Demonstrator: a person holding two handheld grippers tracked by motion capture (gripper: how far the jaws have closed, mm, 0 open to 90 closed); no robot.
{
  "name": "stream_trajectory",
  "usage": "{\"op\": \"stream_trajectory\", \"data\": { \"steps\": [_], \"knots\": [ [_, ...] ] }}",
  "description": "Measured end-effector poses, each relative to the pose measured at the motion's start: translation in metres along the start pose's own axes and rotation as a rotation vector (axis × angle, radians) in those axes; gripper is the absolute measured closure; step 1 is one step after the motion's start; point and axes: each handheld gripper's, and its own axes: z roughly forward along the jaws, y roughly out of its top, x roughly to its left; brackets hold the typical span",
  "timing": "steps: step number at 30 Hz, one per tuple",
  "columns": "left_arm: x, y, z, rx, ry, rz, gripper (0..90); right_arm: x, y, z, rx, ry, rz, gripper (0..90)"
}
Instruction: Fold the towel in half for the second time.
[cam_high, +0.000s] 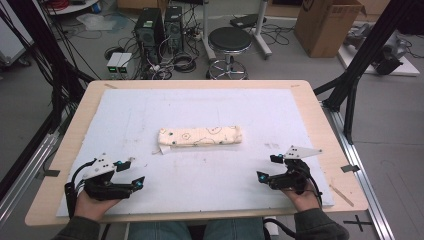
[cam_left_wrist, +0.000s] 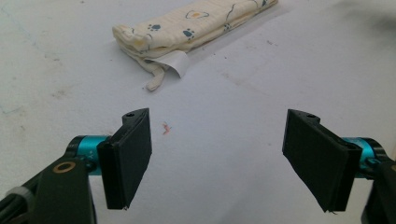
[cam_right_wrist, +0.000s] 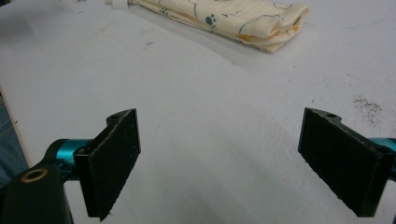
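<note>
Bare white mat (cam_high: 210, 170) on the bench (cam_high: 320, 130) lies between and ahead of both pairs of fingers. Beyond the left gripper (cam_high: 129, 173) fingers (cam_left_wrist: 130, 154), only the folded cloth (cam_high: 200, 136), with its label (cam_left_wrist: 175, 63), lies in the way. The right gripper (cam_high: 269, 168) fingers (cam_right_wrist: 114, 161), spread wide, face open mat up to the cloth's far end.

Cloth (cam_high: 200, 136) showing cream ground, teal paw prints, orange patches, dark outlines; white tag (cam_left_wrist: 175, 63) hanging out. Mat (cam_high: 250, 175) looking white, dark-specked. Table (cam_high: 327, 145) showing pale wood. Grippers' pads (cam_left_wrist: 128, 156) appearing black, teal fittings behind.
</note>
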Motion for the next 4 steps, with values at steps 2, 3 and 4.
{"op": "stream_trajectory", "data": {
  "steps": [2, 3, 4],
  "knots": [
    [0.0011, -0.0004, 0.0002, -0.001, 0.002, -0.002, 24.5, 0.0002, 0.0002, 0.0008, -0.001, 0.0, -0.003, 12.3],
    [0.0018, -0.0005, 0.0005, -0.001, 0.001, -0.004, 24.6, 0.0002, 0.0003, 0.0012, 0.0, -0.003, -0.007, 12.3],
    [0.0022, -0.0007, 0.001, -0.003, 0.002, -0.007, 24.5, 0.0001, 0.0005, 0.0018, 0.001, 0.0, -0.009, 12.3]
  ]
}}
